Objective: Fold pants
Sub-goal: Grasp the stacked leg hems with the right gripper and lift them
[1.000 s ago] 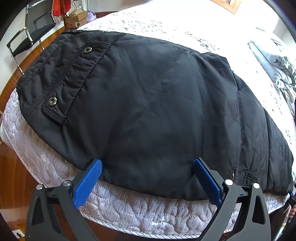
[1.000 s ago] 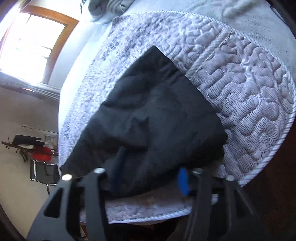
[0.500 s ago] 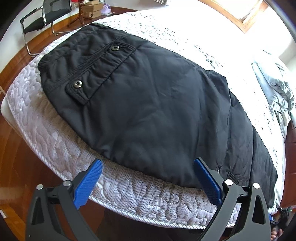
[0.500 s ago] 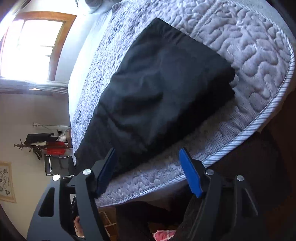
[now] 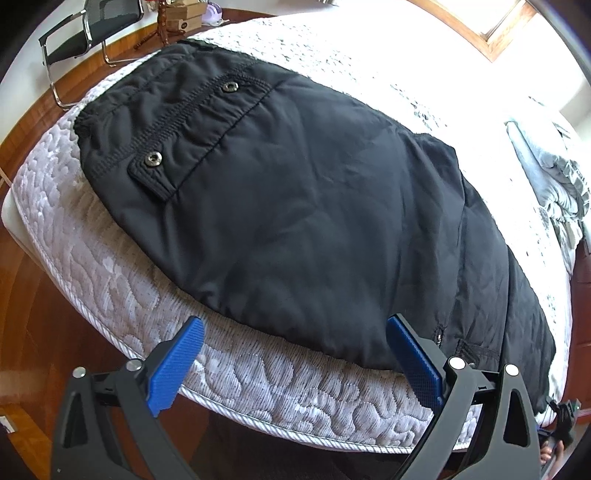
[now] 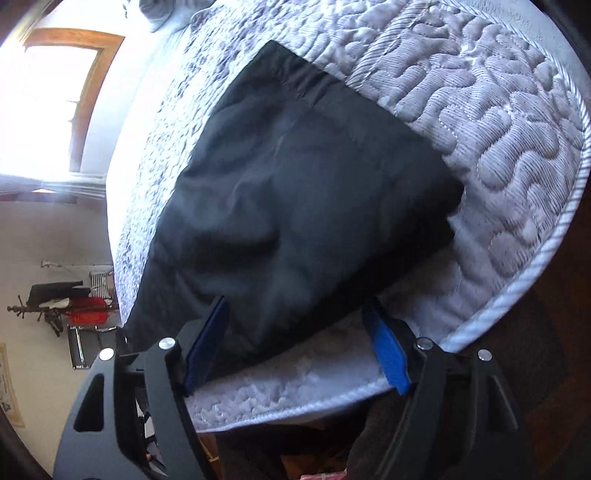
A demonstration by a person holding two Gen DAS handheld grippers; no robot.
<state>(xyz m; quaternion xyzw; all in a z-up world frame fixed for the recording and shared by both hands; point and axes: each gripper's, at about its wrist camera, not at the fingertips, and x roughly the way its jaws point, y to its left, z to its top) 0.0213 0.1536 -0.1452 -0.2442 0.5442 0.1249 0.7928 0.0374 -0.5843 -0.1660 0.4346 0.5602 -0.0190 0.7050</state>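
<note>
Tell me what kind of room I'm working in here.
Most likely a bedroom: the pants lie on a quilted mattress, bunched grey bedding sits at its far end, and a chair stands on the wood floor.

black padded pants – state on mattress

black padded fabric pants lie flat, folded lengthwise, along the near edge of the quilted grey-white mattress. waistband end at far left, showing a stitched band, two metal snaps and a small tab. hem end squared off at the mattress corner. surface lightly creased.
</note>
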